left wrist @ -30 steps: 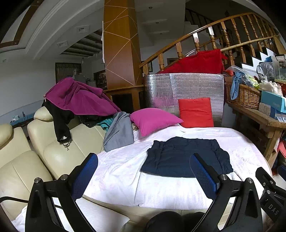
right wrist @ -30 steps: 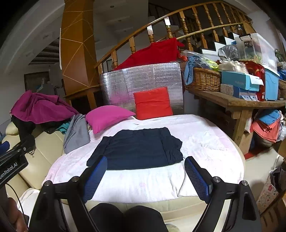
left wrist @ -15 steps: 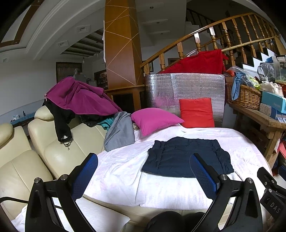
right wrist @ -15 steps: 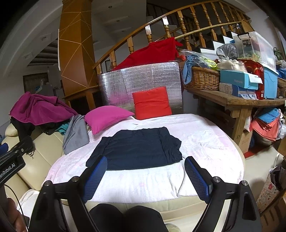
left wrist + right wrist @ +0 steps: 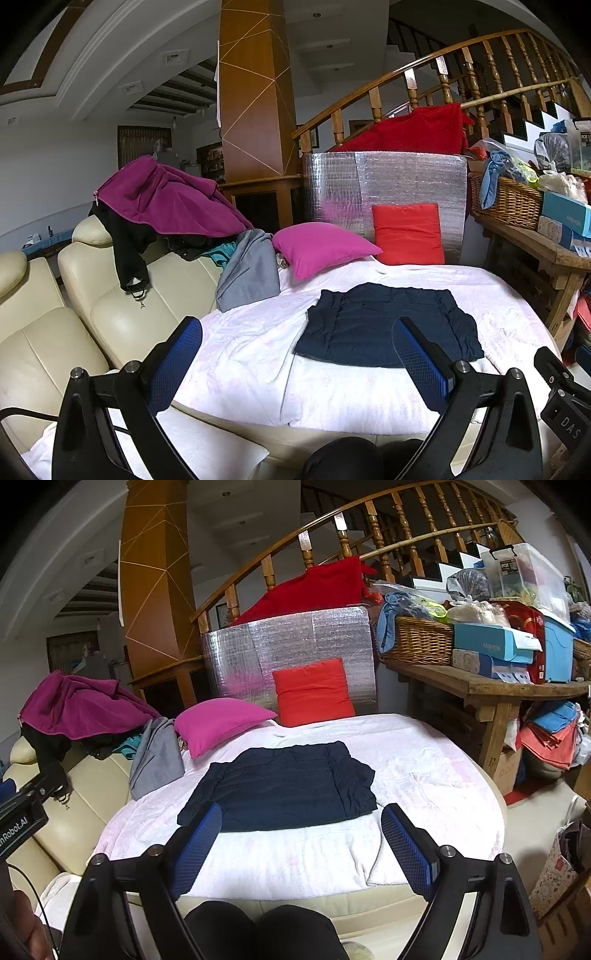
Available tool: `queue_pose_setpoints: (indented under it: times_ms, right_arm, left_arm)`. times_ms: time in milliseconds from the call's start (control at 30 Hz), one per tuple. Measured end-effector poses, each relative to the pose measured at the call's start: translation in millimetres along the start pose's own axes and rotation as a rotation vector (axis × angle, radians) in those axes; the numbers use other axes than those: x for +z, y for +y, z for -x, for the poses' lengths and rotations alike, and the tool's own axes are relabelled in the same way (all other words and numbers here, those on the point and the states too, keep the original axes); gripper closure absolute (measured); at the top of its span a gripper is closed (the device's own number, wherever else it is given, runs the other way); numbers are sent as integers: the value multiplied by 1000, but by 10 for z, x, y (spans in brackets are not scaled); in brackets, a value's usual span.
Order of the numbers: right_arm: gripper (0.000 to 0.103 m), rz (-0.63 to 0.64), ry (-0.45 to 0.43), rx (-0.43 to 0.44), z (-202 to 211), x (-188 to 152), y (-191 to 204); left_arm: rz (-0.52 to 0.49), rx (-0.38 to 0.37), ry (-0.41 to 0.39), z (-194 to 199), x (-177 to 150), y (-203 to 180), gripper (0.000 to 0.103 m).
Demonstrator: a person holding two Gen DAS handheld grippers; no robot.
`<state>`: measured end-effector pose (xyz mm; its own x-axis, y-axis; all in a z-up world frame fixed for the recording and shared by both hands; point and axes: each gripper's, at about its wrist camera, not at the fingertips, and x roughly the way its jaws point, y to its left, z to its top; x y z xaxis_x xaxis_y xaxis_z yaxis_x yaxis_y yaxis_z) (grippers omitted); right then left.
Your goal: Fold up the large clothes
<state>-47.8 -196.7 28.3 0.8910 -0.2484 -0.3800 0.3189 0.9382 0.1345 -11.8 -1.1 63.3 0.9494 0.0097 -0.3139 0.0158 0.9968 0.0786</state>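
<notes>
Ahead-left: pink cushion (image 5: 218,720), grey cloth (image 5: 157,758), purple jacket (image 5: 79,705) on cream sofa (image 5: 55,332). Straight ahead: red cushion (image 5: 312,692) w/ foil panel (image 5: 288,646) behind. Right: wicker basket (image 5: 419,640) on wooden bench (image 5: 480,683).

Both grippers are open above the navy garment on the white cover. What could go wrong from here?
1. The navy garment lies on a loose white cover; a pinch could catch both layers and drag the cover.
2. Its right edge is bunched, so folding now may lock in wrinkles.
3. The left gripper sits off to the garment's left, so the two grasps may be uneven.
</notes>
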Motion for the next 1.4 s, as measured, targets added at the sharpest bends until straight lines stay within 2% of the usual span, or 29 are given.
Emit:
queue_pose_setpoints:
  times_ms: [900, 1400]
  right_arm:
    - [12, 1, 3, -1, -23, 2, 1]
    - [12, 23, 27, -15, -292, 112, 32]
  left_arm:
    - [2, -2, 9, -27, -29, 1, 1]
    - [14, -30, 42, -332, 42, 8, 1]
